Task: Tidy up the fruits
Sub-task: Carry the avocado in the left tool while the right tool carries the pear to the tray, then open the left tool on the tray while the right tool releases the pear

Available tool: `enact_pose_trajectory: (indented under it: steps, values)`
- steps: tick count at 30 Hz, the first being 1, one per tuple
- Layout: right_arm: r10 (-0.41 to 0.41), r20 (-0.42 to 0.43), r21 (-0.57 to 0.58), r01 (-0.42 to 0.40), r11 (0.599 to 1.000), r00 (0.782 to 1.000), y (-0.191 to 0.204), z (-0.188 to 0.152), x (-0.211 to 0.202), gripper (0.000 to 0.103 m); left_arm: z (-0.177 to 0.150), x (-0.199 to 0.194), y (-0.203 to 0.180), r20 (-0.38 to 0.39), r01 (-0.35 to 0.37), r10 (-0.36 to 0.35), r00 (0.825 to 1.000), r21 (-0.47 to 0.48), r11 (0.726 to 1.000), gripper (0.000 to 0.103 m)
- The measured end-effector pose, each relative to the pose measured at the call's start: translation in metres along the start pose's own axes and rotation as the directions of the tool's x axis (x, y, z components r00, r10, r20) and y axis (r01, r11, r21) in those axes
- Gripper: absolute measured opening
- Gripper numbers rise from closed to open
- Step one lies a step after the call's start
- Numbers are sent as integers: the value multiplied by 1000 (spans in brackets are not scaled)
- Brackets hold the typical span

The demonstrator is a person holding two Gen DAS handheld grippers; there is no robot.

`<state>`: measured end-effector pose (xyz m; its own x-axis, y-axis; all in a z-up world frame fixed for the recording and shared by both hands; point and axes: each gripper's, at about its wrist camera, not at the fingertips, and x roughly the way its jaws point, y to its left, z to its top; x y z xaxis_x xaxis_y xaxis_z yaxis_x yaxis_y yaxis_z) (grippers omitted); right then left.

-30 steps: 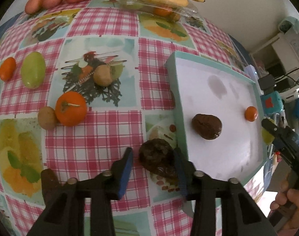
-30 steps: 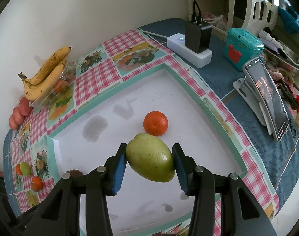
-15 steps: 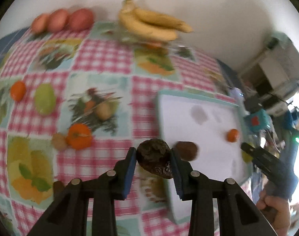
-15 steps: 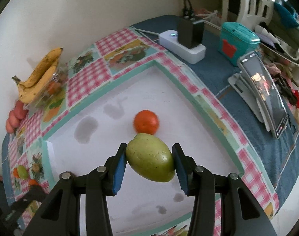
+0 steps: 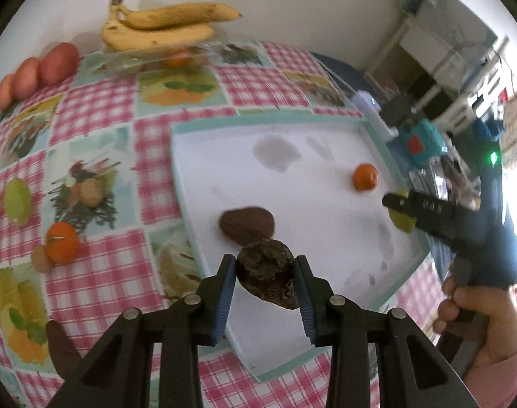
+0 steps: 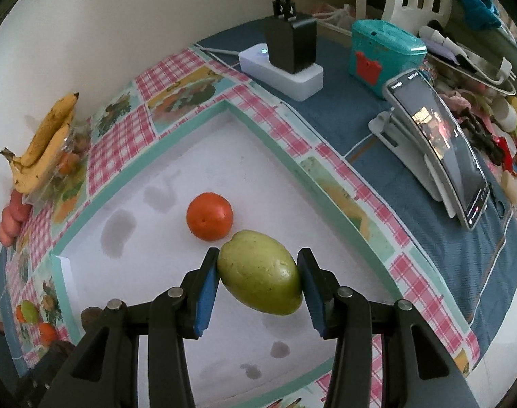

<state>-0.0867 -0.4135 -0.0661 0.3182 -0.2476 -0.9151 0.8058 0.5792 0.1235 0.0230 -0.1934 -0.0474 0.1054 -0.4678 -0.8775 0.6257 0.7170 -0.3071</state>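
My left gripper (image 5: 265,265) is shut on a dark, wrinkled brown fruit (image 5: 268,278), held in the air over the near left part of the white tray (image 5: 326,170) with a teal rim. A smoother brown fruit (image 5: 246,226) lies in the tray just beyond it, and a small orange (image 5: 365,177) sits further right. My right gripper (image 6: 258,258) is shut on a green fruit (image 6: 260,272) just above the tray floor (image 6: 156,244), close to the orange (image 6: 209,216). In the left wrist view the right gripper (image 5: 404,207) comes in over the tray's right rim, held by a hand (image 5: 479,309).
On the checked tablecloth left of the tray lie an orange (image 5: 62,246), a green fruit (image 5: 17,200), red fruits (image 5: 37,74) and bananas (image 5: 163,27) by the wall. Right of the tray stand a power strip with a charger (image 6: 285,61), a teal box (image 6: 384,51) and a phone on a stand (image 6: 438,149).
My left gripper lifted the dark fruit off the tablecloth and carried it right, over the tray. My right gripper, still holding the green fruit, shifted slightly nearer the orange.
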Motion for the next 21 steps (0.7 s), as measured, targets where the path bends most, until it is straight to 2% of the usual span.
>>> enact_pose_trajectory:
  steps: [4,10,15,21]
  values:
    - [-7,-13,10,7,1000,1000,-3,0,5,48,-5,15,-10,-43,-18,20,999,41,999,37]
    - [-14,-33,1,14,1000,999,-1,-3,12,48,-7,30,-12,-83,-43,47,995,54,998,37]
    - [-21,-63,-10,21,1000,998,1,-6,21,48,-8,33,-11,-86,-48,53,995,54,997,37]
    - [-32,-58,-19,31,999,998,3,-6,20,48,-7,34,-12,-86,-52,57,995,51,997,38]
